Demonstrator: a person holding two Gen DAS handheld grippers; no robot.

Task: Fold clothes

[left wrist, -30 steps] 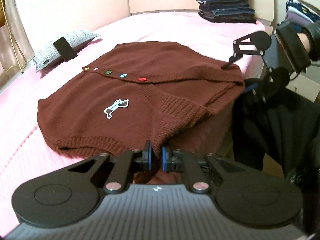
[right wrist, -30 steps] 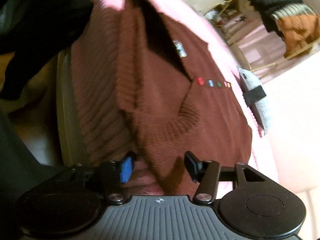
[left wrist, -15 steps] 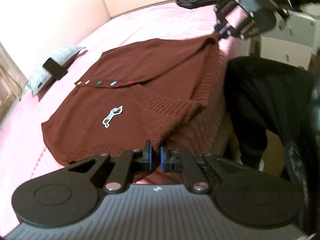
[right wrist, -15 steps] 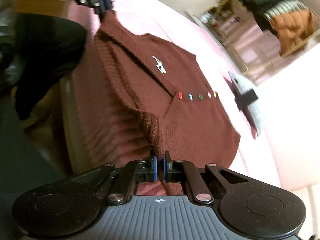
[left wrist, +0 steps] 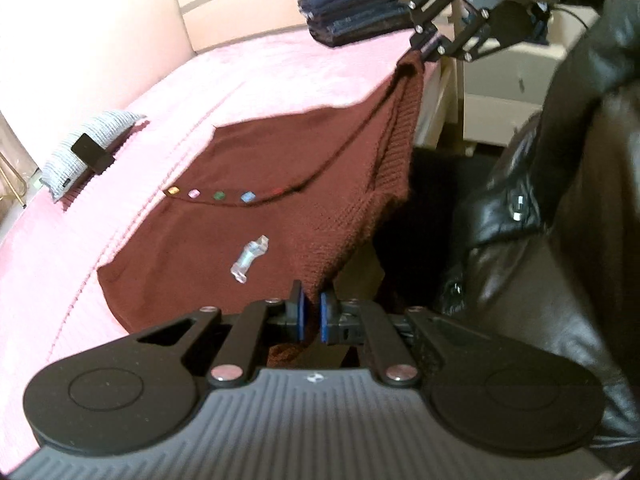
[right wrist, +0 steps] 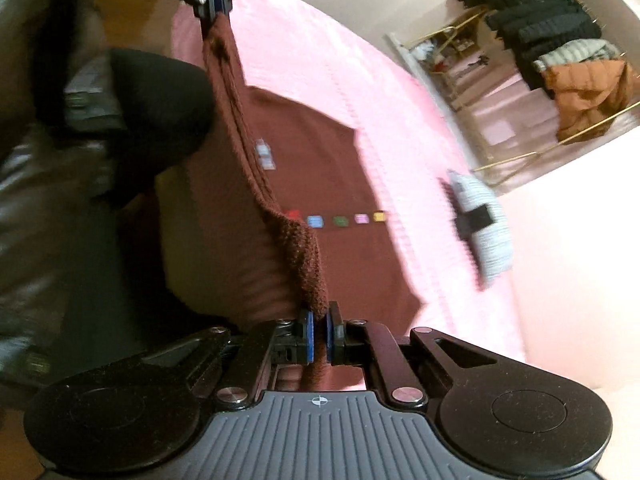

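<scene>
A maroon knit cardigan (left wrist: 256,168) with several coloured buttons (left wrist: 218,195) and a small white patch lies on the pink bed (left wrist: 120,128). My left gripper (left wrist: 310,312) is shut on its near hem corner. My right gripper (left wrist: 425,47) is shut on the far corner and holds it raised at the bed's edge. The cardigan's near edge is lifted and stretched between the two grippers. In the right wrist view my right gripper (right wrist: 318,334) pinches the knit edge of the cardigan (right wrist: 328,168), and the left gripper (right wrist: 218,0) shows at the top.
A stack of folded dark clothes (left wrist: 348,4) sits at the bed's far corner. A grey pillow with a black device (left wrist: 86,150) lies at the far left. A black leather jacket (left wrist: 560,220) fills the right. A clothes rack (right wrist: 560,60) stands beyond the bed.
My right gripper shut on the cardigan's edge. Both grippers lifted the near edge up, so it now hangs taut between them above the bed's side.
</scene>
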